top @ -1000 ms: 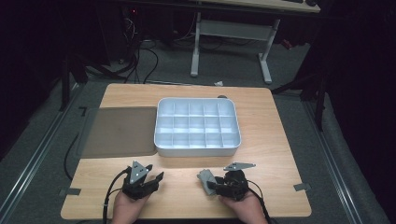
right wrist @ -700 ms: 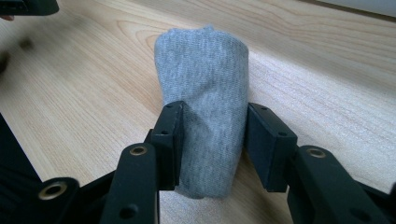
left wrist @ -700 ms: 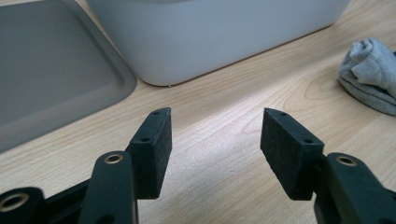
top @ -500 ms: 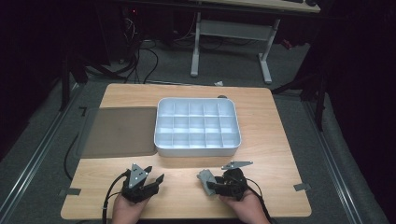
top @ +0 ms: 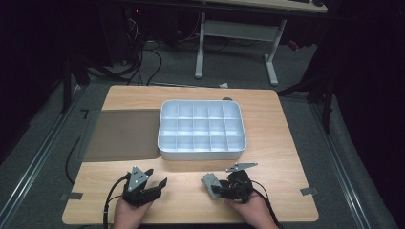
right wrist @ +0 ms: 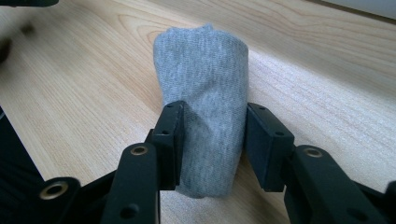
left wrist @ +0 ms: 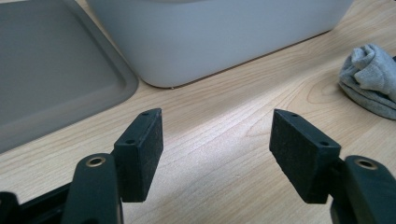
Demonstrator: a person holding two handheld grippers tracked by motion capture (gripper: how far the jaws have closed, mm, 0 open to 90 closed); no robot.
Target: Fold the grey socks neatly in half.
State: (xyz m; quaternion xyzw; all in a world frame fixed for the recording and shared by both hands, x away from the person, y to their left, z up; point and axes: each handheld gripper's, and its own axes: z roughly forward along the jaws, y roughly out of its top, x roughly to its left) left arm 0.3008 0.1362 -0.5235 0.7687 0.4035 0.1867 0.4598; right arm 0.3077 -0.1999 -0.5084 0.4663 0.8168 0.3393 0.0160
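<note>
My right gripper [right wrist: 212, 140] clamps the rolled grey sock [right wrist: 205, 112] on the counter [top: 286, 143], its long axis running straight out between the jaws. The sock lies just before the compartment tray [top: 202, 151]. My left gripper [left wrist: 217, 149] has just been opening and stands wide and empty, the sock off to its right.

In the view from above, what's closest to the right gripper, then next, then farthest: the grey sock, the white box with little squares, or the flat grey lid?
1. Grey sock: between the right gripper's jaws.
2. White box: beyond it, mid-table.
3. Flat grey lid: far left, beside the box.
</note>
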